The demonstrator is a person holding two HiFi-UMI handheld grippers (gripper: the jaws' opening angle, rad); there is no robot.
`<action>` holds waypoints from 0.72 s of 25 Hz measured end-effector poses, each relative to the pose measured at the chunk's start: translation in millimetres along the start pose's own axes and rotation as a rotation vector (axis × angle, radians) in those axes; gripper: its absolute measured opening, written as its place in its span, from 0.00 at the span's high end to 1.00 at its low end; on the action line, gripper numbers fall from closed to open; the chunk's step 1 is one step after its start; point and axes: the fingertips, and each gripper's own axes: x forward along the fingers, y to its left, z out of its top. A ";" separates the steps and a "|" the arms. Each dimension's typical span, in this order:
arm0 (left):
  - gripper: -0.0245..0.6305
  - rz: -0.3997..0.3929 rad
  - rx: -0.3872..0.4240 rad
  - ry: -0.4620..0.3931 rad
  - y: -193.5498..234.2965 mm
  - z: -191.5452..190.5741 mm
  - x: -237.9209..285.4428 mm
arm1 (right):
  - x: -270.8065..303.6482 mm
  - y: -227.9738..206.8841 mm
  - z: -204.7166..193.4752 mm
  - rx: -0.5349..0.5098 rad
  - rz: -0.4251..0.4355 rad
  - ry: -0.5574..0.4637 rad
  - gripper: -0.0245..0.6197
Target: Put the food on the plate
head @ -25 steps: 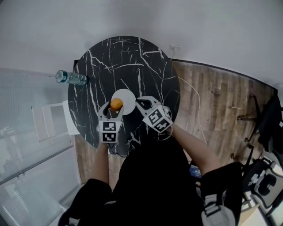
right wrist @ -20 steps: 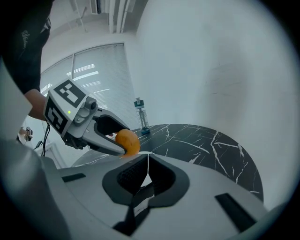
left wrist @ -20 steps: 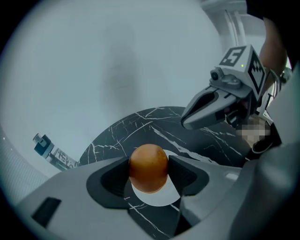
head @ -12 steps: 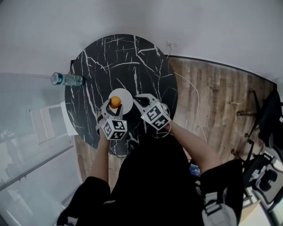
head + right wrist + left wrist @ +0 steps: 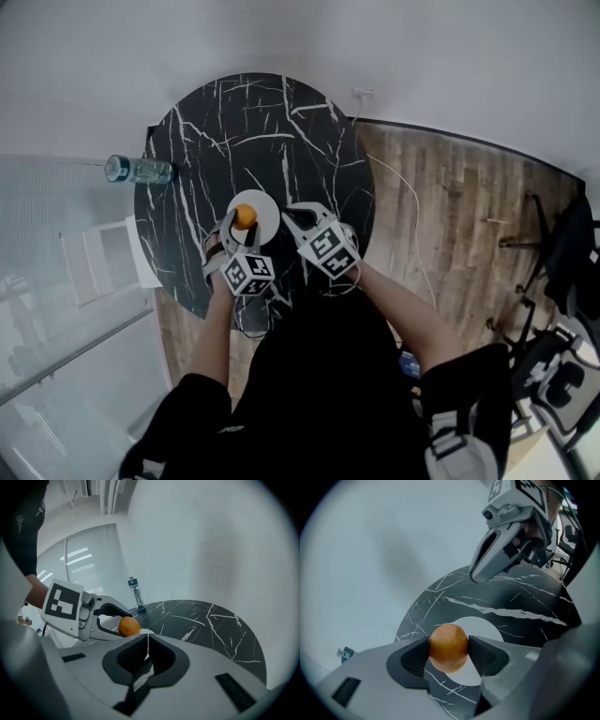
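**Orange (image 5: 448, 648) gripped in your left claw (image 5: 243, 222), right over the plate (image 5: 490, 624)**

Here's your fruit: round, smooth, a deep orange with a soft sheen on top and no mark that shows. Your left claw stands wide, and both dark pads press against the orange's sides, so the grip is firm. The orange hangs over the near edge of the small white plate, which sits close to the middle of the black marble table (image 5: 272, 131).

Your right claw (image 5: 146, 644) is pinched fully together with nothing in it, and it sits just beside the left one, off the plate's right side.

Count it up: one orange, one plate, one round table, one clear bottle (image 5: 136, 595) and your two claws. The bottle stands upright at the table's left edge, well apart from the plate.

Now the blind spots. You can't tell whether the orange touches the plate or hangs just clear of it. The orange and the claw cover the plate's near part, and from the right claw's camera only a white sliver of it shows. In the head view your arms and body hide the table's near edge. The bottle's label is too small to read.
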 end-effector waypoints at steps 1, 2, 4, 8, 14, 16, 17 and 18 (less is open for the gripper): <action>0.57 0.006 0.021 0.005 -0.4 -0.8 1.3 | 0.2 -0.2 -0.5 0.003 0.001 0.001 0.96; 0.57 0.009 0.035 0.009 -0.8 -1.7 2.5 | 0.3 -0.2 -0.9 0.004 0.001 0.003 0.96; 0.57 0.003 0.038 0.014 -2.5 -3.3 4.6 | 0.3 -0.3 -1.7 0.005 0.001 0.008 0.96; 0.57 -0.009 0.030 0.019 -6.8 -4.5 8.6 | -0.2 -1.8 -5.3 0.007 -0.001 0.018 0.96; 0.57 -0.013 0.060 0.031 -13.9 -5.8 10.1 | -0.7 -1.2 -7.7 0.013 -0.001 0.026 0.96; 0.57 -0.013 0.060 0.029 -16.5 -5.4 10.7 | -1.5 -0.7 -9.6 0.012 -0.001 0.030 0.96; 0.57 -0.012 0.055 0.027 -17.1 -5.0 11.0 | -2.0 -0.6 -10.9 0.012 -0.002 0.032 0.96; 0.56 -0.010 0.049 0.026 -17.4 -4.9 11.3 | -2.5 -0.4 -12.3 0.013 -0.001 0.035 0.96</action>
